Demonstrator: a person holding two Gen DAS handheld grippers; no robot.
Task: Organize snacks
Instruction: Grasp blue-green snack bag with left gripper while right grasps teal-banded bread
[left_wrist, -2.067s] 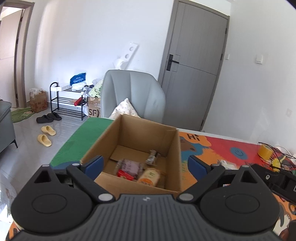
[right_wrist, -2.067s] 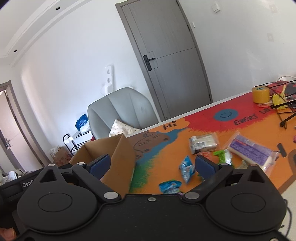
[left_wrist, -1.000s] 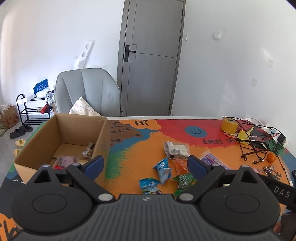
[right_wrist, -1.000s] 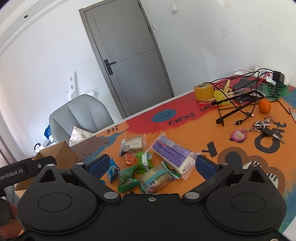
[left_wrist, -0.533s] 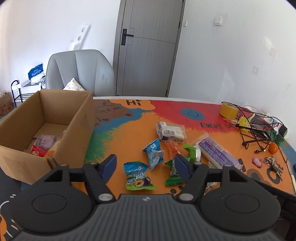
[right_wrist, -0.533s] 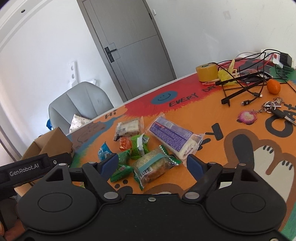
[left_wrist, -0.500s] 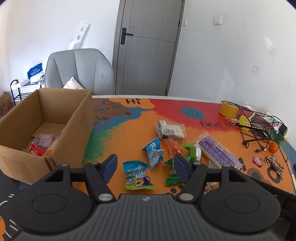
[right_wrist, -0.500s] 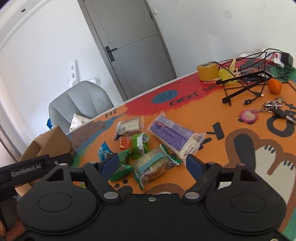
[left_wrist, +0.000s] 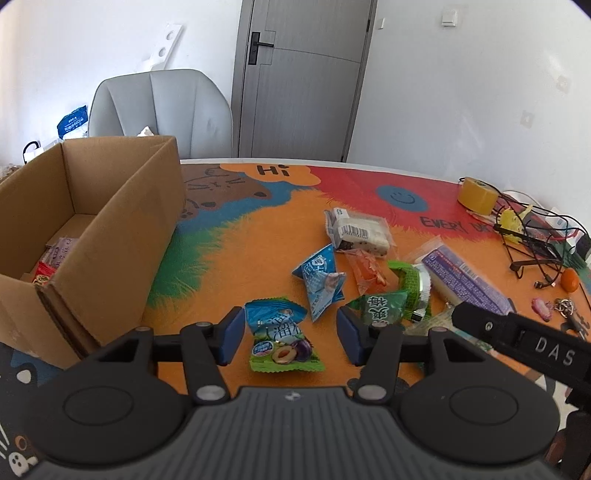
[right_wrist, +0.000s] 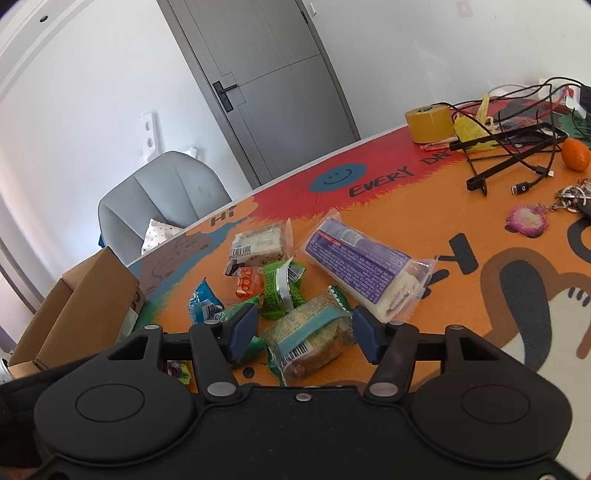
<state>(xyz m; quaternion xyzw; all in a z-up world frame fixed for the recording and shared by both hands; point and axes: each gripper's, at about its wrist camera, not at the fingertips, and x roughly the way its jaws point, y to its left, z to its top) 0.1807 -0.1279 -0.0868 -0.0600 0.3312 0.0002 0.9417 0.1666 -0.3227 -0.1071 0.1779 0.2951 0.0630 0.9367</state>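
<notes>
Several snack packs lie in a loose pile on the colourful mat. My left gripper (left_wrist: 290, 339) is open, its jaws either side of a green-and-blue plum candy pack (left_wrist: 281, 341). A blue pouch (left_wrist: 321, 282) and a green pouch (left_wrist: 384, 306) lie just beyond it. My right gripper (right_wrist: 304, 338) is open, its jaws either side of a bread pack with a teal band (right_wrist: 310, 338). A long purple-labelled pack (right_wrist: 360, 267) lies to the right of that. The cardboard box (left_wrist: 122, 221) stands at the left and holds a few snacks.
A white bar pack (left_wrist: 360, 232) and an orange sachet (left_wrist: 367, 271) lie farther back. A tape roll (right_wrist: 430, 120), tangled cables (right_wrist: 517, 147), an orange (right_wrist: 574, 155) and keys (right_wrist: 570, 197) are at the right. A grey chair (left_wrist: 162, 110) stands behind the table.
Both grippers swung from the box toward the snack pile and came lower and closer. Both sets of jaws have narrowed, the left around the plum candy pack, the right around the bread pack.
</notes>
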